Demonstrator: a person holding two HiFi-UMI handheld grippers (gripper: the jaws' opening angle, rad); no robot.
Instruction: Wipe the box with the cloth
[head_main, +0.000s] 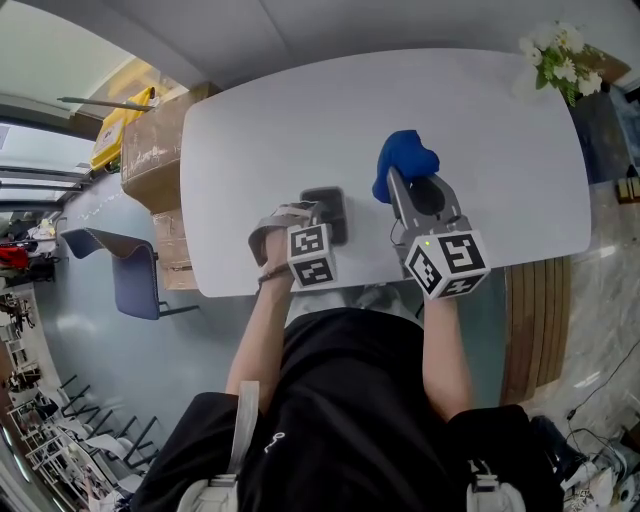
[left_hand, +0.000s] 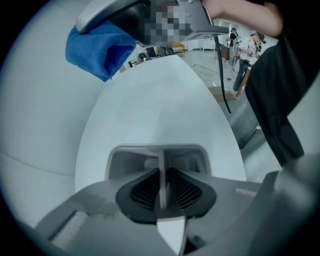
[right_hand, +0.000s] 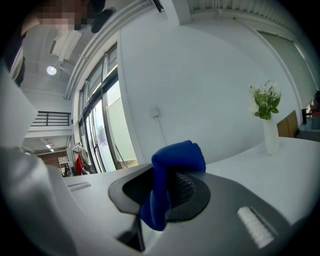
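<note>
A small grey open-topped box (head_main: 336, 198) stands on the white table (head_main: 280, 130) near its front edge. My left gripper (head_main: 322, 222) points steeply down onto it. In the left gripper view the thin upright wall of the box (left_hand: 160, 159) runs between the two dark pads, and the left gripper (left_hand: 161, 189) is shut on that wall. To the right, my right gripper (head_main: 396, 186) is held about level above the table, shut on a bunched blue cloth (head_main: 402, 160). The cloth (right_hand: 170, 172) hangs out of the right gripper (right_hand: 161, 200) between its pads. From the left gripper's side the same cloth (left_hand: 100, 47) shows at the upper left.
A white vase of white flowers (head_main: 558, 55) stands at the table's far right corner and also shows as the vase (right_hand: 270, 127) to the right. Cardboard boxes (head_main: 155, 150) and a blue chair (head_main: 130, 275) stand beyond the table's left edge.
</note>
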